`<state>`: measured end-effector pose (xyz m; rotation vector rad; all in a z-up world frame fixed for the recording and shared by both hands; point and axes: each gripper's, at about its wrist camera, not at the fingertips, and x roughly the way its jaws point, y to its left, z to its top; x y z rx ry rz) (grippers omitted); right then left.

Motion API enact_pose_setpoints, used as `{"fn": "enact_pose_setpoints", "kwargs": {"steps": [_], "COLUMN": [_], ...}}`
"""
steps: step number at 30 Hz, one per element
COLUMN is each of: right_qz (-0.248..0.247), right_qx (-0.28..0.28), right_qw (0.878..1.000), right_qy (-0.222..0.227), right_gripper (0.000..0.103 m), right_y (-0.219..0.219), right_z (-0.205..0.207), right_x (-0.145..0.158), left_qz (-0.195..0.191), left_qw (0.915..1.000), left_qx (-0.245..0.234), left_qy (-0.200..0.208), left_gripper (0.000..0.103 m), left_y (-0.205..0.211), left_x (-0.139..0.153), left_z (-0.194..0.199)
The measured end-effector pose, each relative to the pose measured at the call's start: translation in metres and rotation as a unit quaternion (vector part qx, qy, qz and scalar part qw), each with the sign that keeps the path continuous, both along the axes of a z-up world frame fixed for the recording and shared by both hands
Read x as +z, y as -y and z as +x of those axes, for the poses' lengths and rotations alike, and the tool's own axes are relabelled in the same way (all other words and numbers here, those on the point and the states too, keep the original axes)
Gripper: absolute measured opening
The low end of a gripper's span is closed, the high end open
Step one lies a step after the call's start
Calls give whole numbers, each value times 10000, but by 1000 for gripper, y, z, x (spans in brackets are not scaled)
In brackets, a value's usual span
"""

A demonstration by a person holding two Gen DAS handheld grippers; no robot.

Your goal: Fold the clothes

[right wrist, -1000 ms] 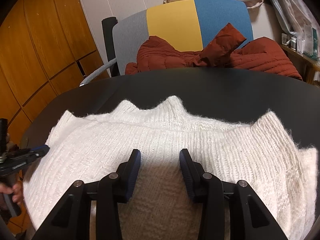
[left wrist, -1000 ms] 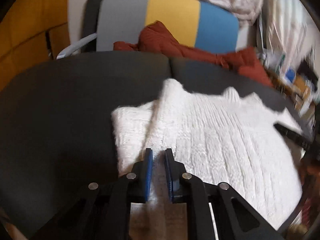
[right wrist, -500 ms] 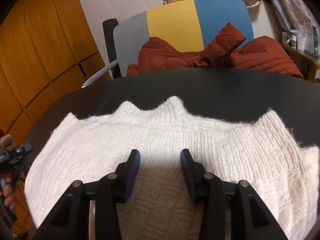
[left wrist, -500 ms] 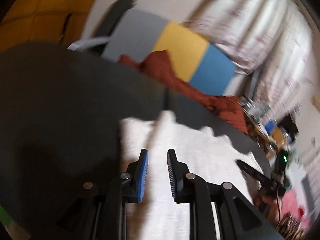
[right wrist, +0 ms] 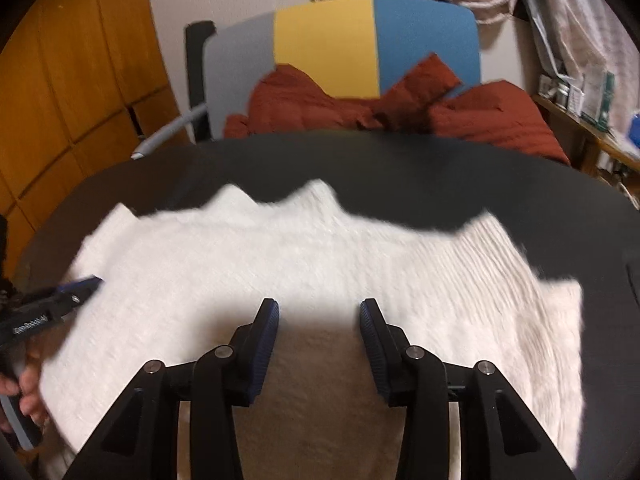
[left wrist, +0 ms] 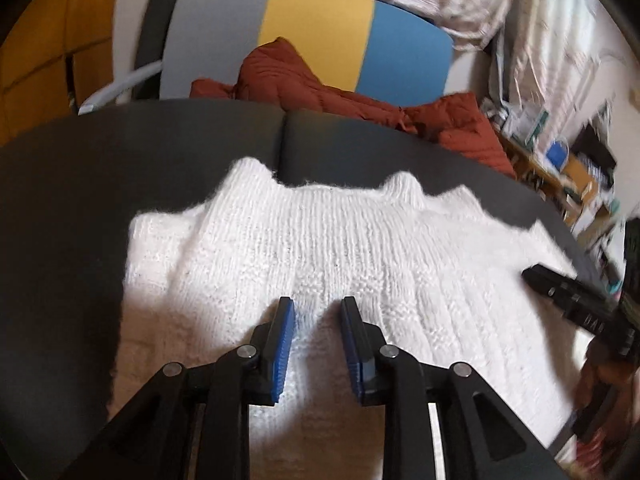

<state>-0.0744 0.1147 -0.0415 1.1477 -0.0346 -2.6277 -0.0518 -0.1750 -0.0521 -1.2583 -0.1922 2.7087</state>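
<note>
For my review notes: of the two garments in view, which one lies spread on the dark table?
The white knit sweater lies flat on the table. The rust-red quilted jacket sits bunched on the chair behind.

One white sweater (left wrist: 340, 248), one black table (left wrist: 72, 200), one chair (left wrist: 320, 36), one red jacket (left wrist: 320, 88).

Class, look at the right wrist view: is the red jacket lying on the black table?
No. The red jacket lies on the chair behind the table; only the white sweater is on the table.
</note>
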Motion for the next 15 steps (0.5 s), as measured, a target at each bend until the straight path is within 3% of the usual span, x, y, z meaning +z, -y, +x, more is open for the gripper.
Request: {"fn": "enact_pose_setpoints", "kwargs": {"steps": [3, 5, 7, 11, 15], "right_qz": [-379, -934, -1358, -1642, -2141], "right_qx": [-72, -283, -653, -1488, -1837], "right_qw": [9992, 9952, 9884, 9750, 9592], "right_qy": [54, -69, -207, -191, 178], "right_gripper": [42, 49, 66, 67, 68], "right_y": [-16, -38, -68, -139, -195], "right_z": [3, 12, 24, 43, 57], "right_x": [5, 14, 20, 21, 1], "left_qz": [-243, -262, -209, -32, -46], "left_qw": [9996, 9995, 9994, 9995, 9994], "left_qx": [-49, -57, -45, 36, 26], "left_qy": [-112, -188, -256, -298, -335], "left_gripper": [26, 26, 26, 26, 26], "left_y": [-6, -5, -1, 3, 3], "left_x": [-2, -4, -6, -7, -7], "left_z": [9, 10, 9, 12, 15]}}
